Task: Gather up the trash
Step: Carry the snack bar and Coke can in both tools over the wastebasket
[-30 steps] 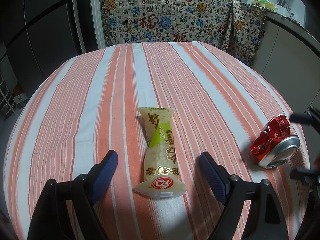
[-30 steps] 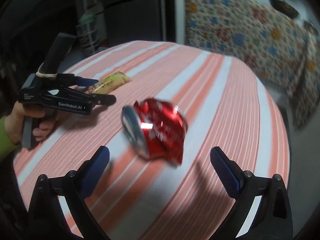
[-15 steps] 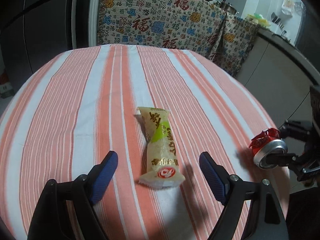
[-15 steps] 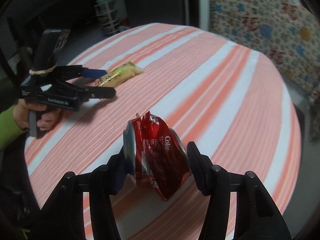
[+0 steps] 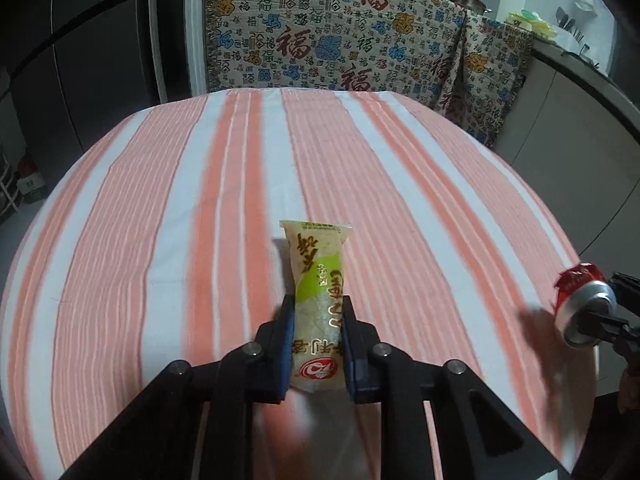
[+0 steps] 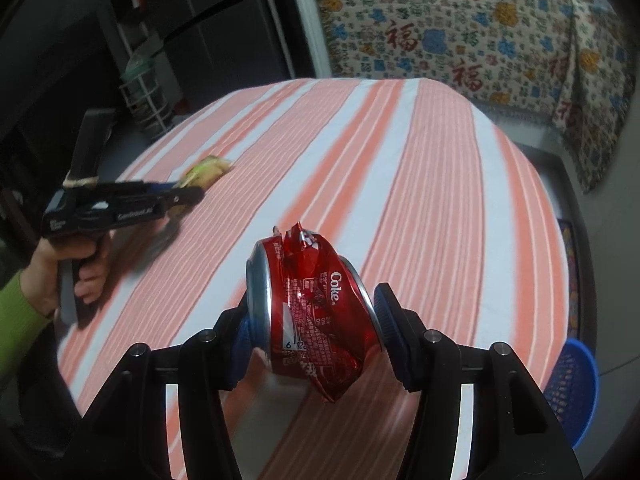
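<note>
My left gripper [image 5: 318, 312] is shut on a yellow-green snack wrapper [image 5: 318, 280], pinching its near half while its far end sticks out over the striped tablecloth [image 5: 200, 200]. My right gripper [image 6: 312, 312] is shut on a crushed red Coke can [image 6: 316, 300], held just above the table's near edge. The can [image 5: 580, 300] and right gripper also show at the right edge of the left wrist view. The left gripper with the wrapper [image 6: 206, 170] shows at the left in the right wrist view.
A round table with an orange-and-white striped cloth [image 6: 400, 160] fills both views. A blue basket [image 6: 572, 384] stands on the floor to the right of the table. A patterned cloth [image 5: 340, 40] hangs behind the table, dark cabinets [image 5: 80, 60] to the left.
My left gripper has closed on the snack wrapper. My right gripper has closed on the Coke can and lifted it slightly off the table.
</note>
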The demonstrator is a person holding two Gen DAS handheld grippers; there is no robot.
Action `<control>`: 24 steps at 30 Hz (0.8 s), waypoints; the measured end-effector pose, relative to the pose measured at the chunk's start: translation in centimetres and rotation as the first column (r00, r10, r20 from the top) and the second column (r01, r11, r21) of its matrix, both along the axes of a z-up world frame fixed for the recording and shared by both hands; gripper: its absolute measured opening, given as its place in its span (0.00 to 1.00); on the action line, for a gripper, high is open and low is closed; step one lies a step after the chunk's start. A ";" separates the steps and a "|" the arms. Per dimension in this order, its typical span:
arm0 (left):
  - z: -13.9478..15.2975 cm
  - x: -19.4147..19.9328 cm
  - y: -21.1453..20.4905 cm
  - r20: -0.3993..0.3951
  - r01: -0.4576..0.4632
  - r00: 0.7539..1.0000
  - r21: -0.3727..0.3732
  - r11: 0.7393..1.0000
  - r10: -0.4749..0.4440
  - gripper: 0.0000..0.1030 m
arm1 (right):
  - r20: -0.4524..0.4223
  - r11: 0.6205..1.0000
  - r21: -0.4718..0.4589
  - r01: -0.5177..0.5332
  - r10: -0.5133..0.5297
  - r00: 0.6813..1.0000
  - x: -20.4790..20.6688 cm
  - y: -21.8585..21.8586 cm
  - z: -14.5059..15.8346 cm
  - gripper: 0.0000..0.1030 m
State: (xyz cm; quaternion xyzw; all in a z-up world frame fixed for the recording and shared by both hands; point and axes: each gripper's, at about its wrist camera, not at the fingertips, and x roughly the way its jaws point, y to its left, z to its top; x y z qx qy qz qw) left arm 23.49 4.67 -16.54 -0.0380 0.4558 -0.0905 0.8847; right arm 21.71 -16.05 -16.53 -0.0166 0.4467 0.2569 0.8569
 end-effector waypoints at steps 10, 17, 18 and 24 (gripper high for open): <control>3.3 -2.7 -8.4 0.038 0.130 0.991 -0.088 0.988 -0.127 0.19 | 0.004 0.993 0.065 0.096 -0.097 0.995 0.0 -3.8 1.2 0.56; 5.7 -3.4 -18.3 0.048 0.292 0.956 -0.138 0.946 -0.288 0.19 | 0.036 0.958 0.074 0.276 -0.279 0.960 -1.7 -13.0 3.8 0.56; 5.9 -3.5 -19.9 0.048 0.316 0.949 -0.147 0.937 -0.312 0.19 | 0.034 0.948 0.067 0.312 -0.314 0.949 -1.9 -14.9 4.0 0.56; 5.3 -3.2 -29.9 0.020 0.436 0.898 -0.186 0.881 -0.440 0.19 | -0.005 0.868 -0.018 0.497 -0.497 0.868 -2.4 -25.0 3.1 0.56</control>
